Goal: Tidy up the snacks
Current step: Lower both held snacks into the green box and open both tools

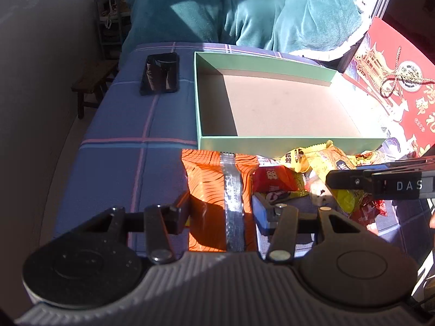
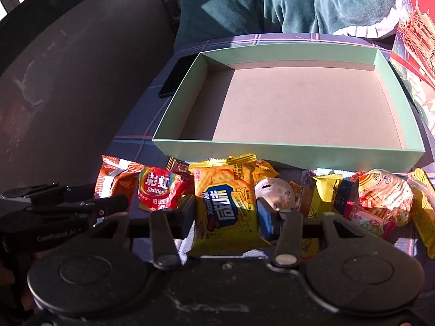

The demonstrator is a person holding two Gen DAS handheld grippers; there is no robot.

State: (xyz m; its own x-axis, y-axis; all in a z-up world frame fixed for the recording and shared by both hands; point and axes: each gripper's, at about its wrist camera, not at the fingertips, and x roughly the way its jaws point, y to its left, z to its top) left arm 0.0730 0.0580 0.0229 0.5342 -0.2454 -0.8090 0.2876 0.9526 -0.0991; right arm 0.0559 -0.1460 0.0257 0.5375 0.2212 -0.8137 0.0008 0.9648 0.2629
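Observation:
A shallow green box (image 1: 285, 142) (image 2: 272, 150) with a brown cardboard floor holds nothing and lies on the plaid cloth. A pile of snack packs lies along its near side. My left gripper (image 1: 221, 214) has its fingers on both sides of an orange striped pack (image 1: 209, 179). My right gripper (image 2: 227, 216) has its fingers against both edges of a yellow cracker pack (image 2: 225, 203). A red Skittles pack (image 2: 159, 190) lies left of it, an orange pack (image 2: 117, 179) further left. The right gripper also shows in the left wrist view (image 1: 380, 182).
A black phone (image 1: 160, 73) lies on the blue plaid cloth (image 1: 122, 135) left of the box. A red gift box lid (image 1: 399, 81) leans at the right. A teal blanket (image 1: 244, 8) lies behind. A wooden bench (image 1: 92, 81) stands off the left edge.

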